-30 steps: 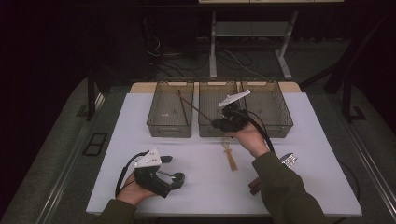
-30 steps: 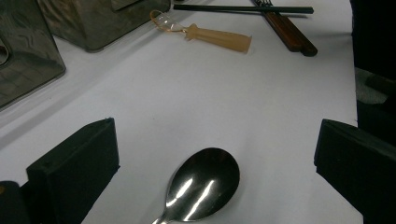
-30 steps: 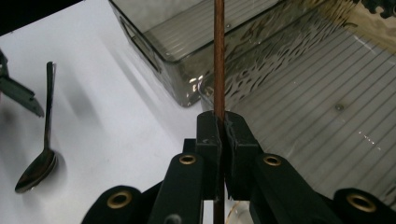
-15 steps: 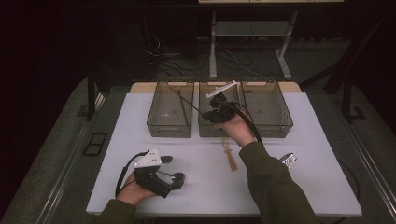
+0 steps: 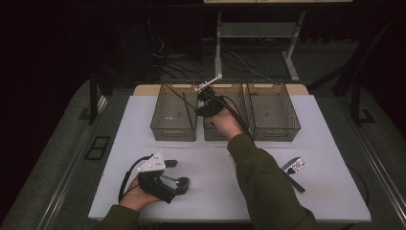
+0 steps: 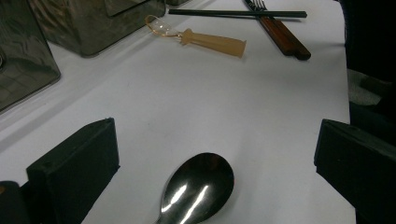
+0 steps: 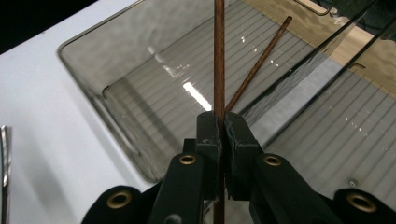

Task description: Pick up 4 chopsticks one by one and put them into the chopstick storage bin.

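From above, our right gripper (image 5: 203, 106) hangs over the smoked-plastic bins at the table's far edge, above the left bin (image 5: 173, 132), pinching a thin brown chopstick (image 5: 186, 104). We should lower it lengthwise before letting go.

In the left gripper view our jaws stand spread over a glossy steel spoon (image 6: 198, 186) near the table's front edge.

The right gripper view shows pads pressed on the round wooden stick (image 7: 218, 56); another (image 7: 259, 60) leans inside the ribbed bin.

- Olive-green sleeves cover both forearms.
- The right gripper (image 7: 219, 128) has black jaws with flat pads and brass-coloured rivets.
- The left gripper (image 5: 178, 173) is black, with a pale grey three-cornered plate and a black cable.
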`<state>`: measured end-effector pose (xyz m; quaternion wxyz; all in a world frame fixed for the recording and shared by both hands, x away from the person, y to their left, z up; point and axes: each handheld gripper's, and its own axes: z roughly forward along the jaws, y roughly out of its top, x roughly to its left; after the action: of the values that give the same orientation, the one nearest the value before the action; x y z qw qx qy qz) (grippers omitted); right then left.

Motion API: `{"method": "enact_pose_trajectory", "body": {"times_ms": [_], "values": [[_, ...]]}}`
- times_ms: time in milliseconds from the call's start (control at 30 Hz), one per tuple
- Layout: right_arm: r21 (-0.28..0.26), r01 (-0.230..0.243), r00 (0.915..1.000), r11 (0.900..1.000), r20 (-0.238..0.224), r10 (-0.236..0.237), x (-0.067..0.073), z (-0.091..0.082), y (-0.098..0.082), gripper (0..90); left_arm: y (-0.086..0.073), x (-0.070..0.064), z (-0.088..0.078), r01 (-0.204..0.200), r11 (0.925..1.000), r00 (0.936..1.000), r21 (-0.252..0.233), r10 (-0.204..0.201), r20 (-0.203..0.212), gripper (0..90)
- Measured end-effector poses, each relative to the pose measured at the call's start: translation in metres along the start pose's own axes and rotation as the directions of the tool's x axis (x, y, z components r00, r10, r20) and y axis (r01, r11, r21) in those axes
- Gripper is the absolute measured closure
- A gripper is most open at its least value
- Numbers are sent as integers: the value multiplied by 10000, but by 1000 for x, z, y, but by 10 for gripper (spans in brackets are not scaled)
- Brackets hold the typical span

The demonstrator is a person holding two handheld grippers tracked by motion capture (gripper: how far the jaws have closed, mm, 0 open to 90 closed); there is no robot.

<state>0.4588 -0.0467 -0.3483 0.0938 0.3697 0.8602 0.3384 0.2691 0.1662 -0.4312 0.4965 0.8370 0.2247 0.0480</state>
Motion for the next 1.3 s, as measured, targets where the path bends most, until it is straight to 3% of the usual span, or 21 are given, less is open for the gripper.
{"method": "enact_pose_trajectory", "body": {"times_ms": [667,867,1300], "values": [[1292,-554,9950,9901,892,440,4,49,39,842,1,0,1,-22,9999,9999,-167,24,113,0],[950,-482,9941,9943,1018,385,6,46,41,696,1,0,0,-4,9998,9999,-173,6,118,0],[203,-92,9993,9998,354,85,0,21,31,468,1,1,-1,-91,9999,9999,-49,92,85,0]]}}
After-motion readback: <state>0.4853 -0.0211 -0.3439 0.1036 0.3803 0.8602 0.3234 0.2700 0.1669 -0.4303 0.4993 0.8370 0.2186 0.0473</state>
